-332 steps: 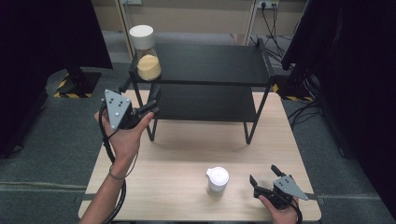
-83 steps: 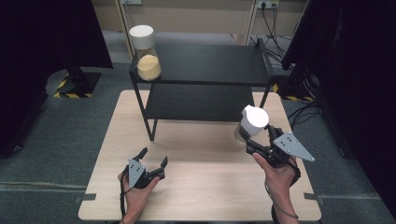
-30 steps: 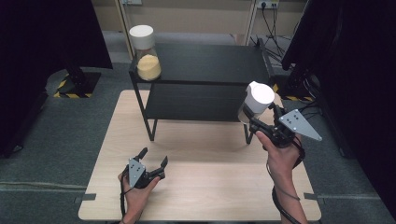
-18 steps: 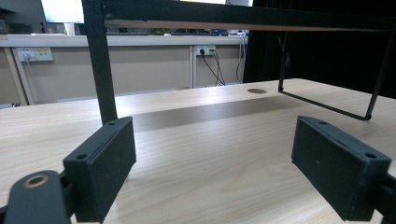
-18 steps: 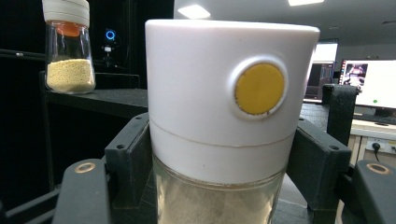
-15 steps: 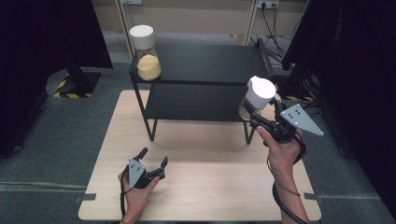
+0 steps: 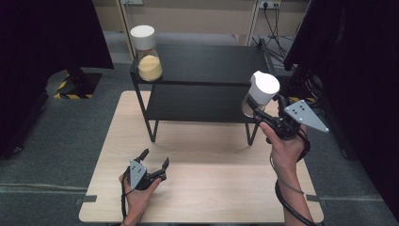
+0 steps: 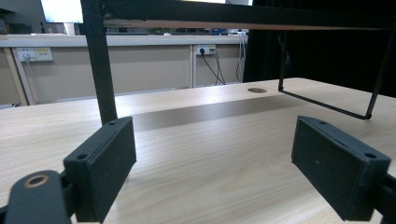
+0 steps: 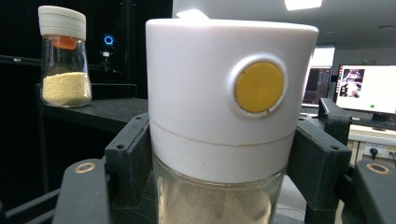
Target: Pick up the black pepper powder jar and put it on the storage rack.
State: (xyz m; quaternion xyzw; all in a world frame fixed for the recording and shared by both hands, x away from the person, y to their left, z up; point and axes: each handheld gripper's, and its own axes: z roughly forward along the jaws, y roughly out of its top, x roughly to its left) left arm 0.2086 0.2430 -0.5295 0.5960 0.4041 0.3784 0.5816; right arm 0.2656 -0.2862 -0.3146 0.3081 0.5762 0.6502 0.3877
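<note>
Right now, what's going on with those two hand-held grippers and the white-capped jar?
Right hand-held gripper shut on jar, held up at the shelf's right end. Left hand-held gripper open, low over table. Second jar on top shelf, far left corner.

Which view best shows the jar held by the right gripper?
The right gripper view: the held jar sits close up, with its white lid, yellow dot and pale contents clear. The high view shows it small, beside the shelf.

A light wooden worktop [image 7: 197, 155] carries a black two-tier metal shelf [image 7: 202, 84]. On the shelf's top tier, at its far left corner, stands a glass jar [image 7: 147, 54] of yellow grains with a white lid. Grey floor surrounds the worktop; wall sockets [image 8: 35, 54] and lit monitors [image 9: 359, 88] sit beyond.
</note>
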